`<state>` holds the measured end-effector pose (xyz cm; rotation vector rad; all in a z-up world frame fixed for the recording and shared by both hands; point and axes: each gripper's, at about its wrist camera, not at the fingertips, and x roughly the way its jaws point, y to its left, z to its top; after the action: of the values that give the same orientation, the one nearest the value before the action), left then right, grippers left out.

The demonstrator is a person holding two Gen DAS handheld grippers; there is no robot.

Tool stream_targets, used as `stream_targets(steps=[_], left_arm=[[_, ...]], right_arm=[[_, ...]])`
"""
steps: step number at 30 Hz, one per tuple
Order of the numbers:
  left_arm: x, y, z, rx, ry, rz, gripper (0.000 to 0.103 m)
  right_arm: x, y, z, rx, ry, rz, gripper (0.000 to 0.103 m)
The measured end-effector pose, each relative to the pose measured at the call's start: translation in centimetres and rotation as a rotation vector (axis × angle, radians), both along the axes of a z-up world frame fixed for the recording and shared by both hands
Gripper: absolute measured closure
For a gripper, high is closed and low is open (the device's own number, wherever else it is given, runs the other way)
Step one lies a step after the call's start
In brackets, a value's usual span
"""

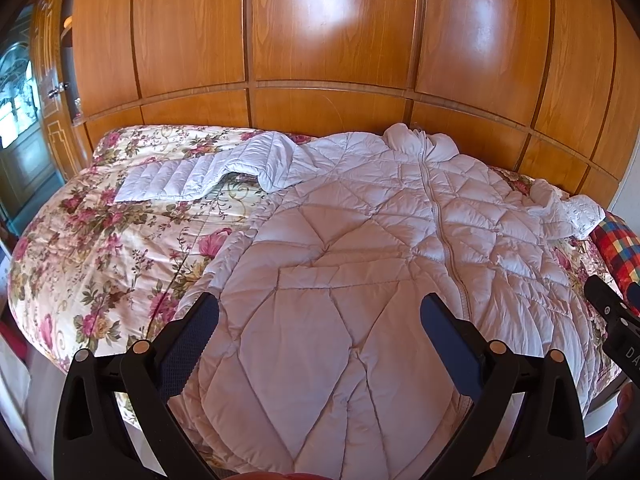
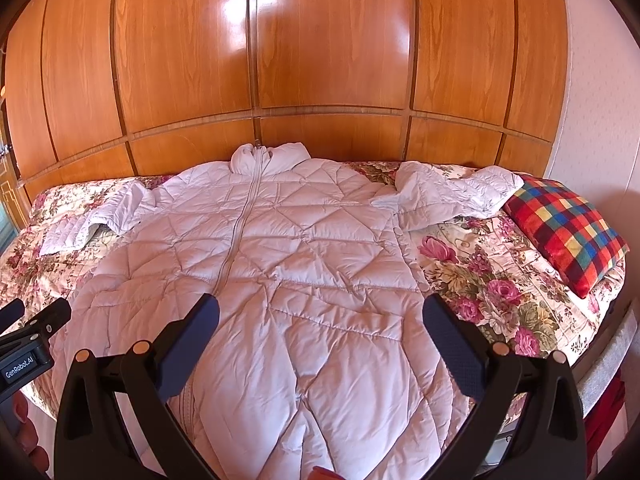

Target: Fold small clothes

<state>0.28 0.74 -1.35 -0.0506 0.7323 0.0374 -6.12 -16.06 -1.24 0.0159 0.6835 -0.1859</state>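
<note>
A white quilted puffer jacket [image 1: 360, 232] [image 2: 288, 248] lies face up and zipped on the floral bedspread, collar toward the wooden wall, hem toward me. Its left sleeve [image 1: 180, 176] stretches out flat; its right sleeve [image 2: 452, 192] is crumpled beside a checked cushion. My left gripper [image 1: 320, 312] hovers open over the lower left part of the jacket, nothing between its fingers. My right gripper [image 2: 320, 312] stands open above the lower right part, also holding nothing. Each gripper shows at the edge of the other's view: the right one [image 1: 616, 320] and the left one [image 2: 28, 336].
The floral bedspread [image 1: 92, 248] [image 2: 500, 292] covers the bed. A red, blue and yellow checked cushion [image 2: 568, 232] [image 1: 616, 248] lies at the right. Glossy wooden panelling [image 2: 320, 60] rises behind the bed. A glass-fronted cabinet [image 1: 20, 120] stands far left.
</note>
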Motion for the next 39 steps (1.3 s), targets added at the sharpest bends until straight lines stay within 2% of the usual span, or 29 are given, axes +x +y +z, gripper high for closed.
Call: stream_targets(steps=[12,17,23,27,31,32,35,37,39], left_arm=[[0.3,0.2,-0.4,0.001,0.013,0.004,0.003],[1.2,0.1,-0.9,-0.017,0.044,-0.01,0.003],[2.5,-0.6,-2.1,-0.018,0.099,-0.053,0.003],[3.7,-0.6,-3.3,-0.051,0.139,-0.084,0.003],[5.3,0.2,-4.5,-0.147,0.156,-0.104,0.003],[5.8,0.2,-4.6,-0.141,0.147,-0.097,0.003],[7.6,-0.5,-4.8,-0.043,0.096,-0.118,0.003],[9.4,-0.7,-5.0,0.005,0.069,-0.13,0.003],[11.6,0.1,-5.3,0.003,0.069,-0.124,0.003]], right_arm=[[0.1,0.0,-0.2,0.01,-0.009,0.003,0.002],[0.2,-1.1,0.0,0.087,-0.041,0.017,0.002],[0.7,-1.9,0.0,0.159,-0.082,0.09,0.002],[2.2,-3.1,-1.7,0.238,-0.001,0.109,0.002],[3.4,-5.2,-3.5,0.254,0.084,0.058,0.002],[3.6,-5.8,-3.9,0.249,0.098,0.047,0.002],[3.7,-8.9,-4.5,0.261,0.08,-0.011,0.002],[4.2,-11.9,-4.9,0.34,0.077,-0.049,0.002],[4.6,-15.2,-5.4,0.421,0.069,-0.096,0.002]])
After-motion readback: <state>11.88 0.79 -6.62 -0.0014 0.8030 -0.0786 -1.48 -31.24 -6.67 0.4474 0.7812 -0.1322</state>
